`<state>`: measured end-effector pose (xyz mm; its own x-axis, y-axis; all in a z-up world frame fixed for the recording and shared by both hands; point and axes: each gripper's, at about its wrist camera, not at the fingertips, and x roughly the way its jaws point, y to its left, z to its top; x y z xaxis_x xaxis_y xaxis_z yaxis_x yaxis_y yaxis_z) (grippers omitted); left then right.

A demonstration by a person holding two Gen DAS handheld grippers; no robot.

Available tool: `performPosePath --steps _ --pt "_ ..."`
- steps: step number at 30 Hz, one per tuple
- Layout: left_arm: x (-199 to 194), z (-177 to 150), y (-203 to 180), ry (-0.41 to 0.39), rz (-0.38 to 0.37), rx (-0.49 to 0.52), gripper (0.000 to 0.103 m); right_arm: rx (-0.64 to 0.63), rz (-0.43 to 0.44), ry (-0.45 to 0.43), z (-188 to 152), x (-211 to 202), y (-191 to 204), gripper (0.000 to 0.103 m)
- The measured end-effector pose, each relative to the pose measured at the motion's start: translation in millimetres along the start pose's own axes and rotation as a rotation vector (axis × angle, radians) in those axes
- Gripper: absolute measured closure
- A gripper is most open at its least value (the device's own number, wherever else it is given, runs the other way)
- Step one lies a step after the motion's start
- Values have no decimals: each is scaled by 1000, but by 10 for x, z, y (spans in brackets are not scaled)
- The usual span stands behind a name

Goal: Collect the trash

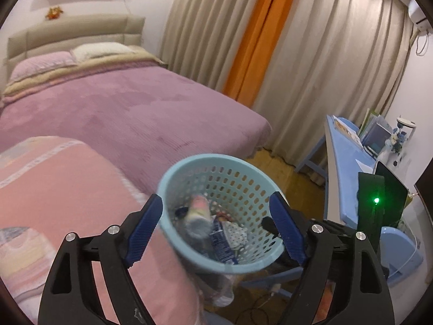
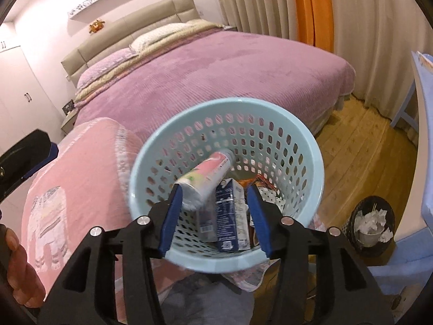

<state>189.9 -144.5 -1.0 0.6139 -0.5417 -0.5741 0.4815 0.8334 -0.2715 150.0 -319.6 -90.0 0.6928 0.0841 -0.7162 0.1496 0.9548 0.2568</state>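
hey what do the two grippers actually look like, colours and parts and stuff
Both match: the left gripper and right gripper have black angular plastic linkage frames with silver round bolts at the pivots, and flat blue ribbed fingers. No cables or sleeves show.

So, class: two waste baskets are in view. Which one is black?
The small black bin on the wooden floor, stuffed with white paper; the light-blue basket holds cartons.
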Motion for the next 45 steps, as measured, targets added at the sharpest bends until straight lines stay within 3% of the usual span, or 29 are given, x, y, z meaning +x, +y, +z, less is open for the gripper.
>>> performPosePath --steps 9,17,25,33,45 --pt "-662 -207 21 -125 148 38 19 -61 -66 -173 -129 -496 421 54" --pt "-1010 -420 -12 -206 262 62 15 -142 -147 -339 -247 -897 767 54" --pt "-1046 -600 87 -209 328 46 14 -147 -175 -385 -295 -1009 822 54" --pt "-1091 -816 203 -266 384 28 14 -188 -208 -462 -407 -1079 895 53" --pt "-1243 -890 273 -290 427 -3 14 -217 -175 -439 -430 -1010 1014 52"
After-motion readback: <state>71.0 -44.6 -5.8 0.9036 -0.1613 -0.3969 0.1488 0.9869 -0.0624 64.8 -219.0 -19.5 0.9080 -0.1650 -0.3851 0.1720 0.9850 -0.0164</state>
